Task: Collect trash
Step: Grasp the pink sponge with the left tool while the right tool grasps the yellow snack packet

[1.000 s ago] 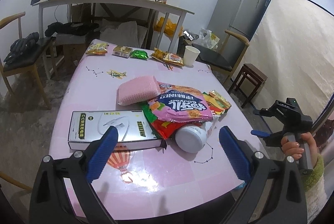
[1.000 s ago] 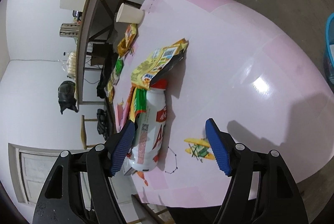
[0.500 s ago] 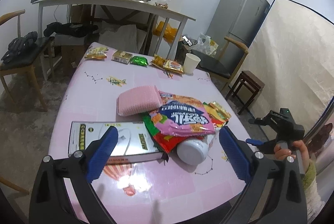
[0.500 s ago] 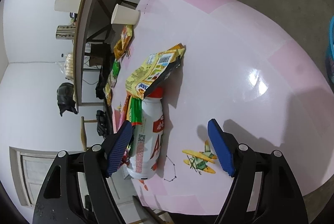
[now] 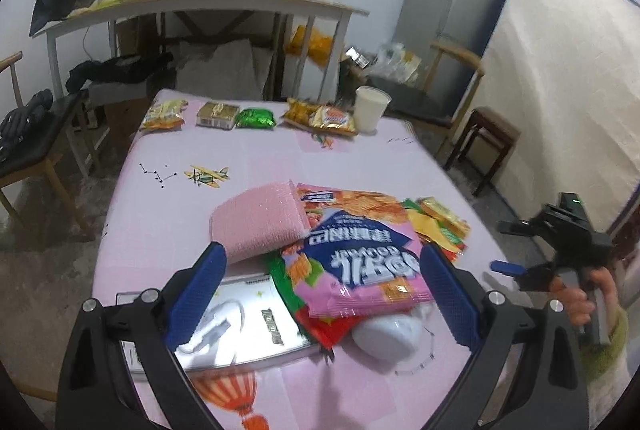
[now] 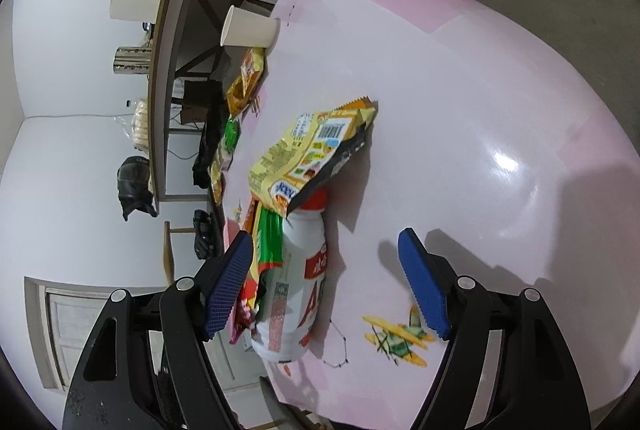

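Snack wrappers (image 5: 360, 262) and bottle (image 6: 296, 294) lie between both wide-spread, empty grippers.

One white bottle (image 5: 386, 334), one paper cup (image 5: 370, 108), one pink sponge (image 5: 256, 226), one flat box (image 5: 224, 326), two grippers, several snack wrappers

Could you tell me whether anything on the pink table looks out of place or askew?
Yes: a white bottle lies on its side near the table edge, half buried under a loose heap of snack wrappers. A yellow wrapper drapes over its red cap. Nothing looks spilled.
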`<state>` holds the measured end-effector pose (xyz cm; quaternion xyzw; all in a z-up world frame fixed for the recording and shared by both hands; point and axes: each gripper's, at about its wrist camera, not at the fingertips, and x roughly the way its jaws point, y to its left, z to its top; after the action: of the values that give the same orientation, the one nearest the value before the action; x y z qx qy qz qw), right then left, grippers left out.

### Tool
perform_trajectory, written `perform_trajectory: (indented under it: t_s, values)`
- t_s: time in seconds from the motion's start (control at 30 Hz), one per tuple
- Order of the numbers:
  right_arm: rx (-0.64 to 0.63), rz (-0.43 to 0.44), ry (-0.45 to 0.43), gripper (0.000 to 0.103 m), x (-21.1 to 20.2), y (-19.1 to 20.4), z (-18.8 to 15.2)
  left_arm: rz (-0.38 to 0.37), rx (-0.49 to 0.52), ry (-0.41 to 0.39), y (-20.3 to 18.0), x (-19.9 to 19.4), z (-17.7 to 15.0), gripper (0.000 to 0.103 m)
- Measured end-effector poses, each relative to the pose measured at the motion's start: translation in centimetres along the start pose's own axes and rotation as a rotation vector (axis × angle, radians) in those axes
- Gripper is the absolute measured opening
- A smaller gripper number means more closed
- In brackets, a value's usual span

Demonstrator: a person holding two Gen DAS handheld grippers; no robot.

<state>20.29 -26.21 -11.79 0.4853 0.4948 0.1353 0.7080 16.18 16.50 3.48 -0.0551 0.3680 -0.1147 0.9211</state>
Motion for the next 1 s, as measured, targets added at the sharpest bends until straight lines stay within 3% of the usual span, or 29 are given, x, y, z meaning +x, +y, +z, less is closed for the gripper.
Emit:
perform_trajectory:
  t_s: [0.13,0.33,0.57,0.73,0.8,1.0]
  values:
    - [0.011,-0.003,0.007,0.072,0.4,-0.2,0.4,0.04,-0.011,0.099,-0.5,4.6,2.2,0.095]
    - [0.003,-0.004,0.005,0.072,0.9,-0.5,0.7,0.158,0.019,0.233,-0.3,11.1,3.1,0.095]
    - [0.004,0.021,0.01,0.072,0.8,-1.4,1.0,0.227,-0.048,0.306,1.9,14.6,2.3,0.095]
    - [0.004,0.052,0.014,0.072,0.6,-1.4,1.2,0.253,-0.089,0.309,3.2,14.8,2.3,0.07]
    - [0.01,0.058,0.018,0.072,0.5,-1.4,1.3,0.237,-0.106,0.308,3.6,14.6,2.4,0.068]
    - [0.03,0.075,0.023,0.073,1.0,-1.1,1.7,0.21,-0.115,0.27,4.1,12.9,2.9,0.047]
